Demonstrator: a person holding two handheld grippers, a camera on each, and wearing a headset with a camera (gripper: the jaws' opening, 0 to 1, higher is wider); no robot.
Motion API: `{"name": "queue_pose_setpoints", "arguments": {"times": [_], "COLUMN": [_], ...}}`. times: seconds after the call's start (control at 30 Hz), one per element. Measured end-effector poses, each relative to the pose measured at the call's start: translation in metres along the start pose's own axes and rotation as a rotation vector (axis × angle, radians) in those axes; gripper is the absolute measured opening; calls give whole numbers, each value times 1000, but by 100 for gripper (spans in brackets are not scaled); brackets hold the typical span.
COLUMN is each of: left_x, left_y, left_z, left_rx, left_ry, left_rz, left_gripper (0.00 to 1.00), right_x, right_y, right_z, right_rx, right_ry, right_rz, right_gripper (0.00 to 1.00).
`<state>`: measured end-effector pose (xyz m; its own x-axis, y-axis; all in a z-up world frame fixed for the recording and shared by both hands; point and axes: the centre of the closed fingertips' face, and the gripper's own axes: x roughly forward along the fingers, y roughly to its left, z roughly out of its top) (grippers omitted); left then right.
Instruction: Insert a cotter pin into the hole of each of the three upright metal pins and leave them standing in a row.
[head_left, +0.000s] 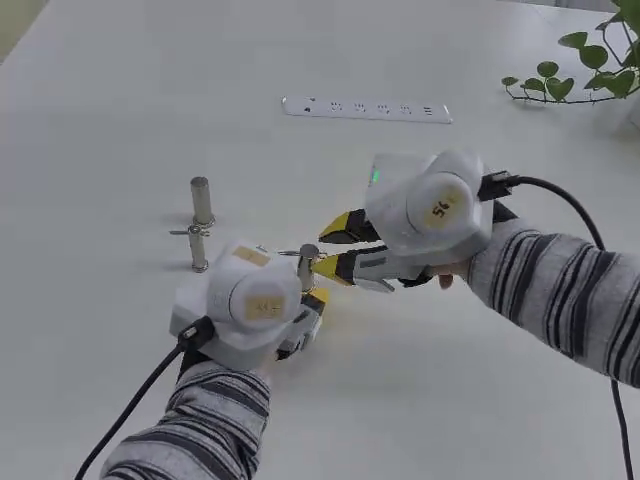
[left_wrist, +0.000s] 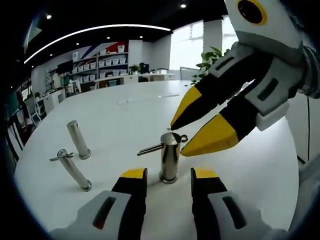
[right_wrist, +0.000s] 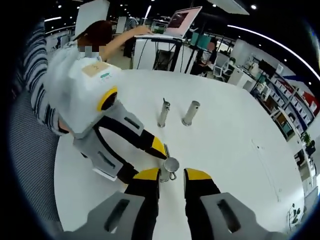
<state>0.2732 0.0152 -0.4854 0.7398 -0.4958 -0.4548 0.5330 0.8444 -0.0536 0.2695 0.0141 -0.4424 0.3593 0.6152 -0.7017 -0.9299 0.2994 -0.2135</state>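
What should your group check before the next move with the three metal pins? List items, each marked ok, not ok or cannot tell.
1. The near metal pin stands upright: ok.
2. Its cotter pin passes through the hole: ok.
3. The middle pin carries one too: ok.
4. The far pin carries one: not ok, bare.
5. The left gripper is open, straddling the near pin: ok.
6. The right gripper is clear of that cotter pin: cannot tell, jaws apart.
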Motion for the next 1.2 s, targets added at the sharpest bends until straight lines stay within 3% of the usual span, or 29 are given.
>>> {"name": "queue_pose_setpoints", "arguments": {"times": [0.13,0.37,0.77,0.93,1.2], "left_x": [-11,-31,-65,-76,-95], "left_y": [-1,6,18,21,29], "left_z": [10,14,22,20,24], "left_rx": [-12,-38,-66,-63,-60], "left_ry": [-24,-33,-74,-71,-105], "left_rz": [-27,-38,-17,1,11], "left_gripper": [38,45,57,60,69], "right_x": [4,10,16,16,19], "right_y": [1,-1,4,4,3], "right_z": [-1,1,1,1,4], "right_rx": [100,148,148,161,151], "right_ry": [-4,-14,-3,-2,-3], "right_rz": [36,78,107,122,115], "right_gripper": [15,14,10,9,8]}}
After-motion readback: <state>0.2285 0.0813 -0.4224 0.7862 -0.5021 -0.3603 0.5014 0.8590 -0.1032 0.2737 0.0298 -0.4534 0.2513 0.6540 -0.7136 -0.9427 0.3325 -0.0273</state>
